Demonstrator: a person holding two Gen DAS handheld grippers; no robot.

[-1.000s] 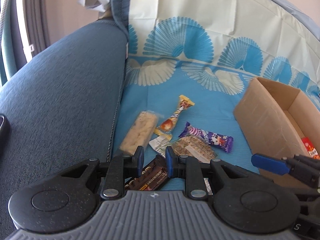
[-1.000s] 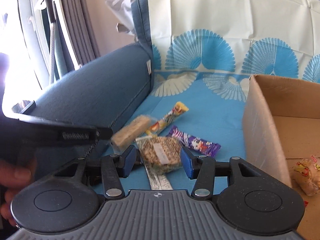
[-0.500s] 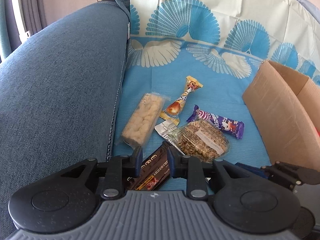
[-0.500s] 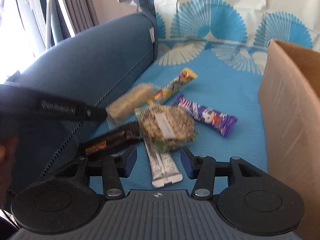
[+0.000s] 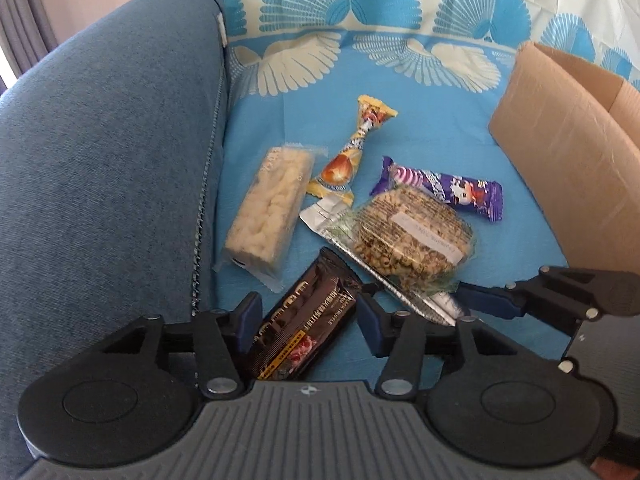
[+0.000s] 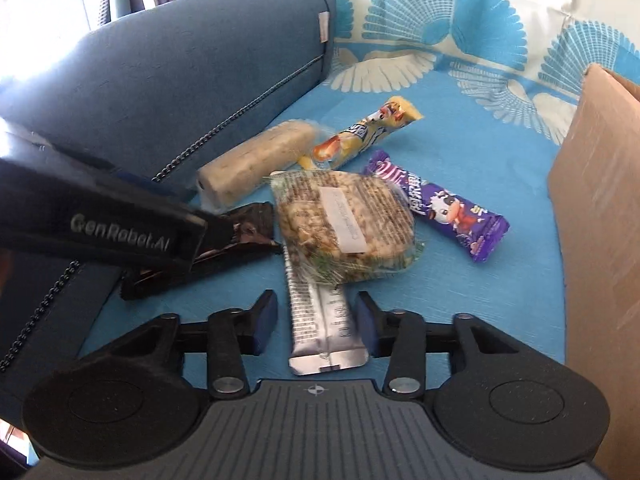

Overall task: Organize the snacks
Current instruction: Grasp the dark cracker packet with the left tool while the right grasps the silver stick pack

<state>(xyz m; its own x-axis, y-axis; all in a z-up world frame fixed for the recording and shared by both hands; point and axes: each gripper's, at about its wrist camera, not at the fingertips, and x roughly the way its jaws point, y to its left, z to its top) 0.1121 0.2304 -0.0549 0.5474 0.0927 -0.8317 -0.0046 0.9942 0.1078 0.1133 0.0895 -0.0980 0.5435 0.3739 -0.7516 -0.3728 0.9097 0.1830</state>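
Several snacks lie on the blue sofa cover. My left gripper [image 5: 308, 320] is open, its fingers on either side of a dark chocolate bar [image 5: 304, 320]; that bar also shows in the right wrist view [image 6: 240, 236]. My right gripper [image 6: 316, 320] is open around the near end of a silver bar [image 6: 324, 328]. A round cereal cake in clear wrap [image 6: 344, 224] lies on the silver bar's far end. Beyond are a purple bar [image 6: 440, 208], a yellow-orange bar [image 6: 364, 132] and a pale puffed-rice bar [image 6: 256, 160].
A cardboard box [image 5: 568, 152] stands at the right, its near wall close to the purple bar; it also shows in the right wrist view [image 6: 600, 200]. The blue sofa armrest [image 5: 104, 152] rises at the left, right beside the puffed-rice bar [image 5: 268, 208].
Both grippers have come down and forward over the snack pile. The left jaws have opened wider around the chocolate bar. The right gripper now straddles the silver bar.
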